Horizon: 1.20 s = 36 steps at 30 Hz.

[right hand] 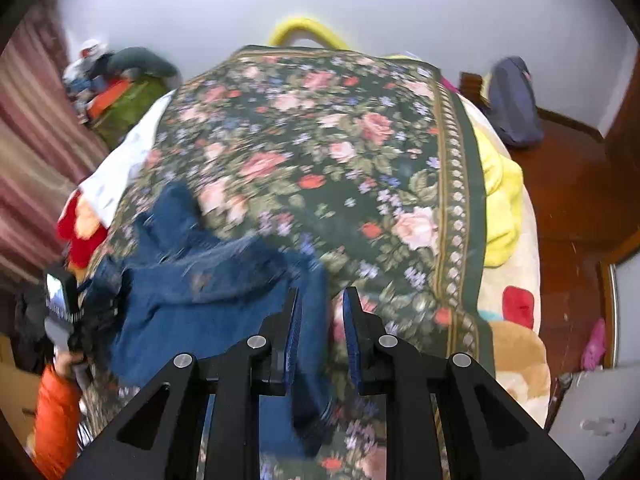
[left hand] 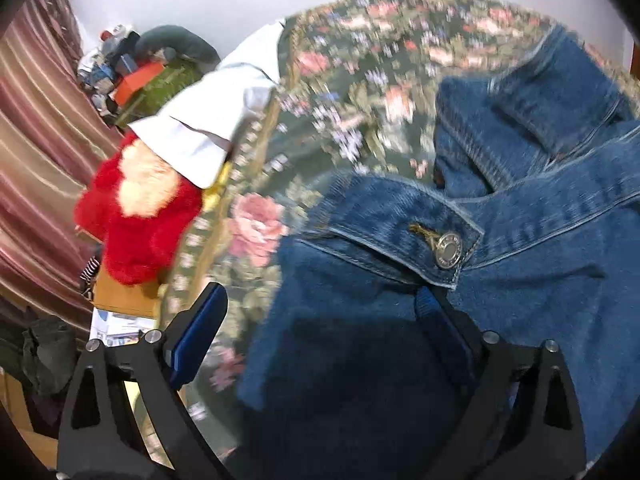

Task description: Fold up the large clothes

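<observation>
Left gripper (left hand: 320,316) agape over rumpled denim jacket (left hand: 460,280); right gripper (right hand: 320,320) narrowly parted, holding nothing; folding barely begun.

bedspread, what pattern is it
Dark green bedspread with pink and red roses and a patterned border; clearest in the right wrist view.

Blue denim jacket (left hand: 400,280), crumpled, btn cuff up, on floral spread.
</observation>
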Each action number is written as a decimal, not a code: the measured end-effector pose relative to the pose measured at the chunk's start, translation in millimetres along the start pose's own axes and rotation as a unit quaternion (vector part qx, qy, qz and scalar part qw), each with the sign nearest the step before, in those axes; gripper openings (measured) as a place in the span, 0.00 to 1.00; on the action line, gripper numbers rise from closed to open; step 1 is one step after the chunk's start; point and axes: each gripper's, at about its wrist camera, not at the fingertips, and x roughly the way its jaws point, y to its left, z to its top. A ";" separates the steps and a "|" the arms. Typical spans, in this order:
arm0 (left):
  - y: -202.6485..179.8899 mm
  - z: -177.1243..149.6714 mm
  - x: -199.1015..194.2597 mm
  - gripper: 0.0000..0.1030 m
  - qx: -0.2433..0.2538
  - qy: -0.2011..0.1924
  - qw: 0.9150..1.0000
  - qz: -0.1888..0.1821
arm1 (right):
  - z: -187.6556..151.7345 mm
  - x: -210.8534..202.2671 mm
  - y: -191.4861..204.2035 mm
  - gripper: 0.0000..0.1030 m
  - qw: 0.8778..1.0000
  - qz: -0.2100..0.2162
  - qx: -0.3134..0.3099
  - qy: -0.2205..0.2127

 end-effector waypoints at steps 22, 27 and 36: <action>39.0 36.1 37.2 0.95 -0.014 0.014 1.000 -0.006 | -38.6 120.2 94.1 0.16 0.989 0.048 -0.108 0.092; 62.3 39.6 18.7 0.95 -0.068 0.004 0.998 -0.016 | -44.1 91.5 58.6 0.16 0.993 0.030 -0.088 0.070; 35.6 9.5 -71.9 0.95 0.003 -0.051 0.996 -0.076 | -60.4 42.3 98.4 0.16 0.992 0.001 -0.123 0.012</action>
